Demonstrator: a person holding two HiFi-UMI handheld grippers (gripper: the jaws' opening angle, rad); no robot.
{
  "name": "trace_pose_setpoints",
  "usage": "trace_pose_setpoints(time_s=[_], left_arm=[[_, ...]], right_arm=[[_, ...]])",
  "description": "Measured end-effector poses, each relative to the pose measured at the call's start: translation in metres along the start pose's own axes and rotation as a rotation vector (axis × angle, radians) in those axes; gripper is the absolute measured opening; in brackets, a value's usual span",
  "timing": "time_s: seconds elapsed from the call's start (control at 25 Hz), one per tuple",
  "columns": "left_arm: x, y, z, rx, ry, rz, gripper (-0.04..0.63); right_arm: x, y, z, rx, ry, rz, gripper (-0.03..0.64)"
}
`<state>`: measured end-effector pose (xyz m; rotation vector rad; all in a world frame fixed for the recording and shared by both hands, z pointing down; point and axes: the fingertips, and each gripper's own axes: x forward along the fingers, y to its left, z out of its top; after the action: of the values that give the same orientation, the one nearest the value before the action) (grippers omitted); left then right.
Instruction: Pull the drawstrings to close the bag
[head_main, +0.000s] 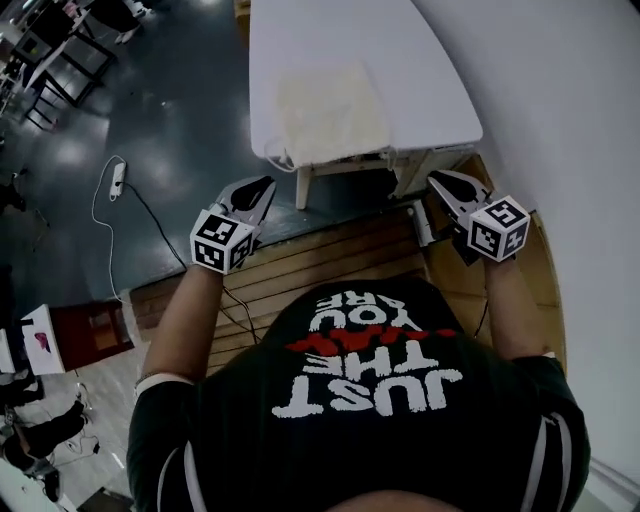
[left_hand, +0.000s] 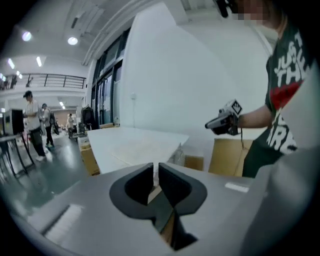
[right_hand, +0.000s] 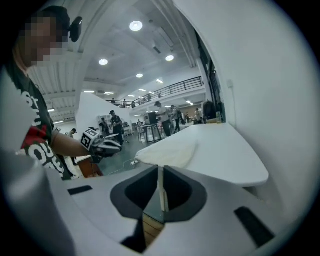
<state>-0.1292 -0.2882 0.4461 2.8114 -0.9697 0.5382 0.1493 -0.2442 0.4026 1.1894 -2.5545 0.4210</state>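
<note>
A cream drawstring bag (head_main: 330, 108) lies flat on the near part of the white table (head_main: 430, 70), with a loop of cord at its near left corner. Both grippers hang in the air short of the table's near edge and touch nothing. My left gripper (head_main: 264, 189) is below the bag's left corner, jaws shut and empty. At the table's right corner my right gripper (head_main: 436, 180) is shut too, with nothing in it. The right gripper view shows its closed jaws (right_hand: 160, 176) aimed at the bag (right_hand: 170, 152). From the left gripper (left_hand: 156, 172) the bag (left_hand: 142, 150) looks pale.
The table stands on wooden legs (head_main: 303, 186) over a slatted wooden platform (head_main: 330, 258). A white wall (head_main: 570, 110) curves along the right. A power strip (head_main: 117, 178) with cable lies on the dark floor at left. Cardboard boxes (left_hand: 227, 156) stand nearby. People (left_hand: 31, 122) are far off.
</note>
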Motion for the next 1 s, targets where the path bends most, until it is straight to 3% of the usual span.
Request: trace_pose_setpoints(time_s=[0.16, 0.28, 0.52, 0.68, 0.84, 1.0], left_arm=[[0.024, -0.008, -0.030, 0.300, 0.213, 0.104, 0.145], [0.047, 0.006, -0.049, 0.442, 0.324, 0.152, 0.191], [0.072, 0.019, -0.078, 0.624, 0.452, 0.144, 0.216], [0.071, 0.024, -0.093, 0.699, 0.492, 0.104, 0.216], [0.065, 0.030, -0.102, 0.743, 0.527, 0.118, 0.215], [0.073, 0.025, -0.110, 0.871, 0.568, 0.091, 0.215]], right_arm=[[0.018, -0.019, -0.016, -0.083, 0.076, 0.131, 0.006], [0.041, -0.037, -0.031, -0.092, 0.107, 0.170, 0.006], [0.075, -0.036, -0.071, -0.130, 0.197, 0.191, 0.097], [0.092, -0.023, -0.085, -0.132, 0.239, 0.165, 0.104], [0.099, -0.018, -0.094, -0.129, 0.268, 0.141, 0.104], [0.097, -0.025, -0.104, -0.123, 0.277, 0.126, 0.104]])
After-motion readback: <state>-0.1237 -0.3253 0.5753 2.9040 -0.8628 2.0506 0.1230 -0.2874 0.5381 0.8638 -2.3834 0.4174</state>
